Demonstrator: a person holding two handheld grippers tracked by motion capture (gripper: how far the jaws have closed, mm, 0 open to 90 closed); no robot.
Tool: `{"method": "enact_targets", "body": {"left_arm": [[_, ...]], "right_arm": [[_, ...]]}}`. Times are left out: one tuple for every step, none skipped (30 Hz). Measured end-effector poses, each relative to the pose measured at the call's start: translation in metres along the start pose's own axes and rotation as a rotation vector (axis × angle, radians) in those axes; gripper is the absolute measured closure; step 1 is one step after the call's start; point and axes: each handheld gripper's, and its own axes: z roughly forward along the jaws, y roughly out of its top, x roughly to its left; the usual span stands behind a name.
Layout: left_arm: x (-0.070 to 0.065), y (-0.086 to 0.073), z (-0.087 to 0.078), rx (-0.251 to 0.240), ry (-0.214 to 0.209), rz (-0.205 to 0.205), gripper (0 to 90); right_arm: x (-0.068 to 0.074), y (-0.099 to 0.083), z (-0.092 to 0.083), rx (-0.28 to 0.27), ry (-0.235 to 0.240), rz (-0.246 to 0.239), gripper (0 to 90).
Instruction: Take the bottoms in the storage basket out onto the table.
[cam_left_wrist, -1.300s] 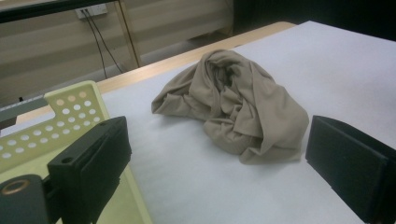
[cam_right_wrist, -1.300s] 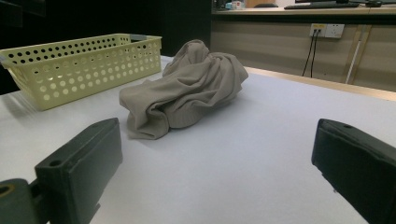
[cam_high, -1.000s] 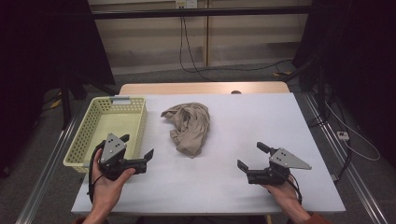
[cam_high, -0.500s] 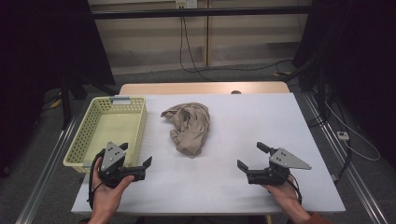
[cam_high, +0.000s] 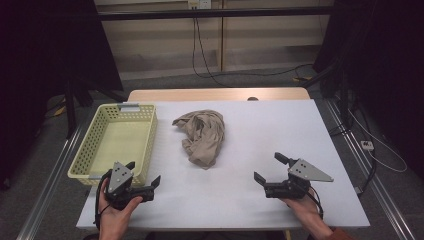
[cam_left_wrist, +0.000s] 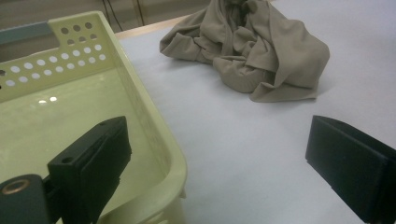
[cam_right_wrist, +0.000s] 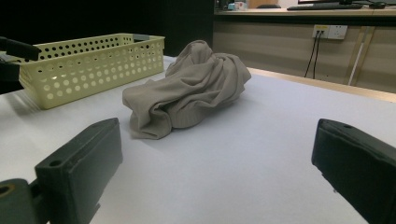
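White tabletop (cam_high: 260, 130) w/ a crumpled beige cloth (cam_high: 202, 136) lying near center of the high view, slightly upper left of middle. Pale yellow perforated basket (cam_high: 102, 127) sits at left of frame, apart from the cloth, nothing visible inside.

Left tongs (cam_high: 146, 178) at lower left, held in a hand (cam_high: 114, 216), jaws spread wide, nothing btwn them; one jaw hangs over the basket's near corner, the other over bare tabletop (left gripper view).

Right tongs (cam_high: 267, 169) at lower right, held in the other hand (cam_high: 307, 210), jaws also wide apart & empty, low over the tabletop, pointed toward the cloth, well apart from it.

Cables on the floor at upper part of frame, beyond the tabletop.
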Motion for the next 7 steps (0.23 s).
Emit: {"method": "enact_targets", "body": {"left_arm": [[-0.0002,-0.0004,0.0005,0.004,0.007,0.0,6.0],[0.0005,-0.0005,0.0016,0.005,0.005,0.005,5.9],[0.0009,-0.0002,0.0029,0.005,0.005,-0.005,5.8],[0.0012,0.0002,0.0033,0.007,0.01,-0.011,5.8],[0.0016,0.0004,0.0036,0.0,0.012,-0.014,5.8],[0.002,0.0006,0.0035,-0.004,0.01,-0.016,5.8],[0.0025,0.0005,0.0032,-0.008,0.01,-0.021,5.8]], "right_arm": [[-0.0004,-0.0001,-0.0001,0.0,0.002,-0.001,2.0],[-0.0004,-0.0001,-0.0003,0.0,0.003,0.001,2.0],[-0.0005,-0.0001,-0.0003,0.0,0.004,0.002,2.0],[-0.0008,-0.0002,-0.0002,0.002,0.001,0.001,2.0],[-0.001,-0.0003,0.0,0.003,0.0,0.003,2.0],[-0.001,-0.0003,0.0002,0.004,0.0,0.006,2.0],[-0.0009,-0.0003,0.0004,0.004,-0.001,0.004,2.0]]}}
